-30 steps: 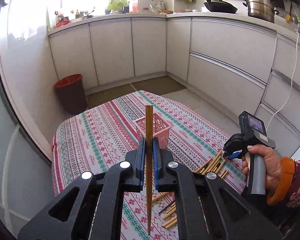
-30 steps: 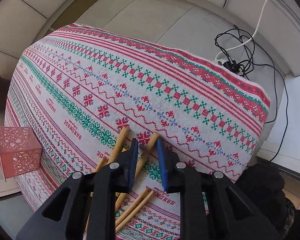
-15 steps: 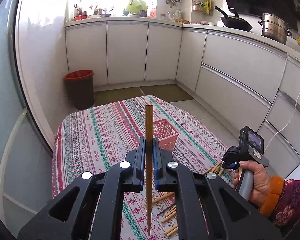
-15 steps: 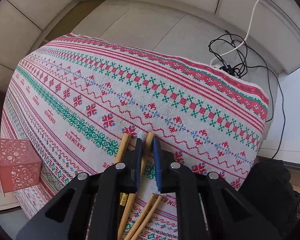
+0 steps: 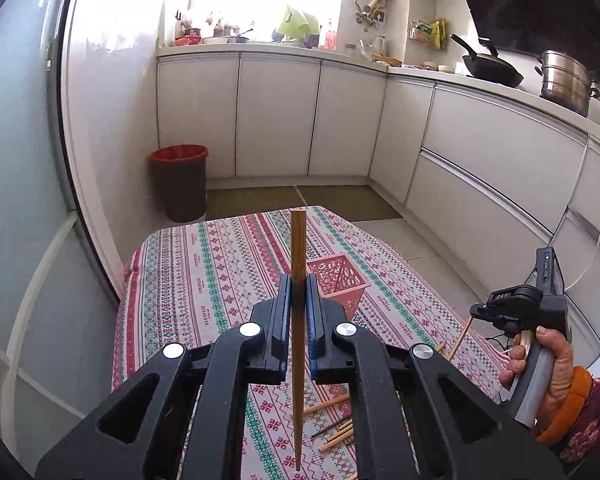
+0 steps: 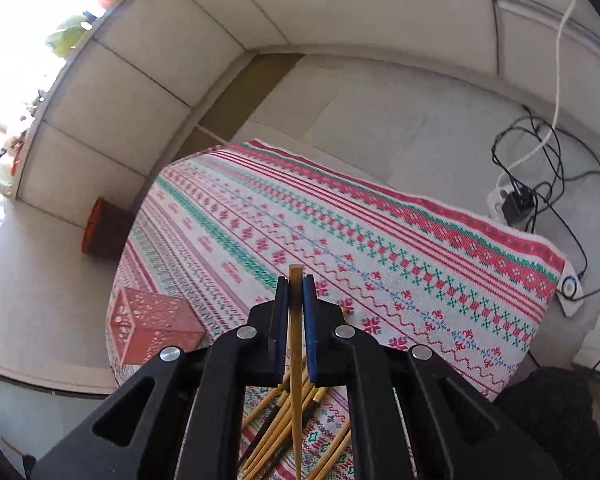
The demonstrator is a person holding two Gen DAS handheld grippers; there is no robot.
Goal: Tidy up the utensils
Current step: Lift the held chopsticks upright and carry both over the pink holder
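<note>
Left hand-held gripper (image 5: 298, 312) pinches one brown wooden chopstick (image 5: 298, 264) upright at frame centre; the pink perforated plastic basket (image 5: 337, 280) stands just right of it on the bench (image 5: 204, 280). Right hand-held gripper (image 6: 296, 300) pinches a pale bamboo chopstick (image 6: 295, 360) above the loose chopstick pile (image 6: 284, 412) at lower centre. Judgement: carry each stick over the basket's open top, tip down, release only once inside the rim (a light basket may tip).

The table (image 5: 220, 264), covered by a red, green and white patterned cloth (image 6: 380, 240), carries a pink perforated basket (image 5: 338, 280) near its middle and loose wooden chopsticks (image 6: 276, 420) at its near edge.
</note>
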